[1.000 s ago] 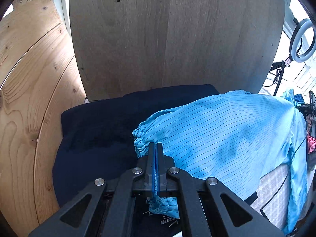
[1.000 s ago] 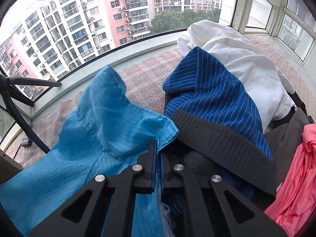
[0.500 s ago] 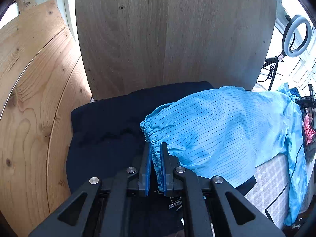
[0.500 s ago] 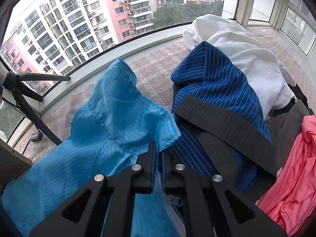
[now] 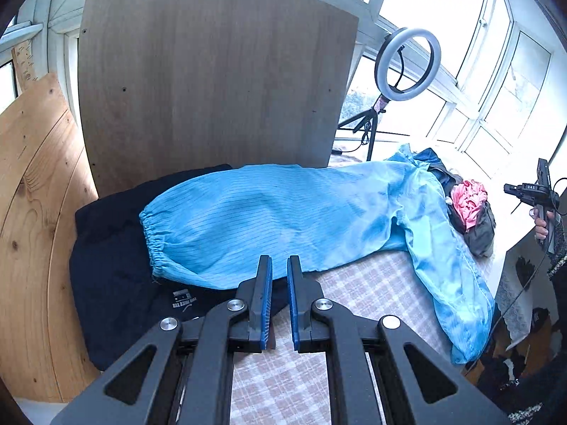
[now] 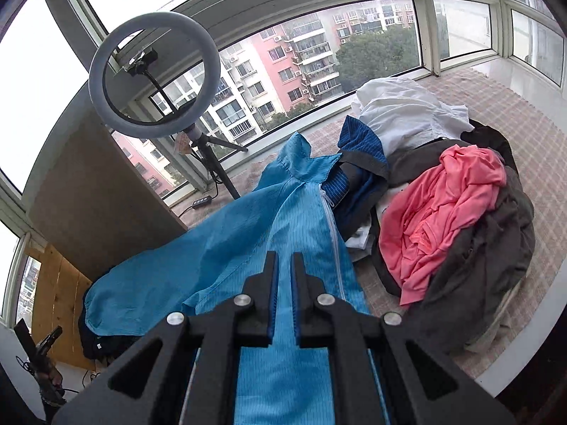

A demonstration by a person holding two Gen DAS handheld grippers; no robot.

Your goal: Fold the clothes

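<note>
In the left wrist view, pine planks [image 5: 33,219] lean at the far left with a brown board [image 5: 212,81] propped beside them; below lies a dark navy garment [image 5: 110,258] on the checked cover [image 5: 354,283]; the light blue striped jacket [image 5: 283,212] is spread across both, its elastic cuff [image 5: 150,237] on the navy cloth; the left gripper [image 5: 280,265] hovers above the cover with a narrow gap between its blue pads, nothing in it; a ring light [image 5: 407,60] stands by the window; a pink garment [image 5: 469,202] tops the pile at the right. In the right wrist view, the right gripper [image 6: 282,262] hangs over the jacket's zipper [image 6: 331,226]; its jaws are opening, gripping nothing; a white garment [image 6: 404,113] lies behind the pile.
</note>
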